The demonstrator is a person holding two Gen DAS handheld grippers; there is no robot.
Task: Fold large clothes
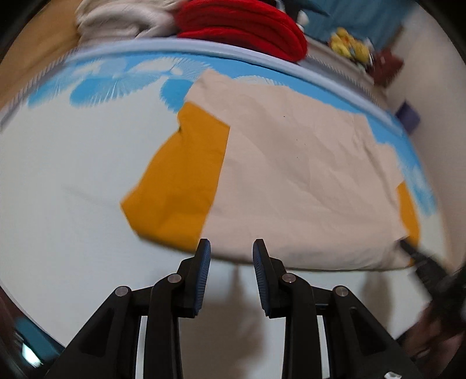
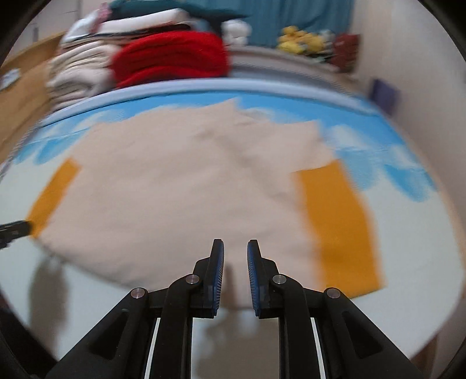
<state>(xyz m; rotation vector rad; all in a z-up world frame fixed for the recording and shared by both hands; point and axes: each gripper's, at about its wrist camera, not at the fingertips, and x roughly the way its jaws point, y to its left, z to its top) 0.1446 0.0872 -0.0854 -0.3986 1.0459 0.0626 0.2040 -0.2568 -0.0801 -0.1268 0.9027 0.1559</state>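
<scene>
A large beige shirt with mustard-yellow sleeves lies flat on the bed, its body (image 1: 297, 175) spread wide and one yellow sleeve (image 1: 180, 177) to the left. In the right wrist view the body (image 2: 186, 186) fills the middle, with a yellow sleeve (image 2: 340, 224) at the right. My left gripper (image 1: 231, 247) is open and empty, just short of the shirt's near hem. My right gripper (image 2: 235, 247) is open and empty over the near hem. The right gripper's tip shows blurred in the left wrist view (image 1: 419, 259); the left gripper's tip shows in the right wrist view (image 2: 14, 229).
The bed sheet (image 1: 67, 175) is white with a blue printed border (image 1: 96, 87). Folded red (image 1: 244, 26) and cream (image 1: 122, 20) clothes are stacked behind the bed. Yellow plush toys (image 2: 300, 40) sit at the back right. A pale wall (image 2: 407, 58) runs along the right.
</scene>
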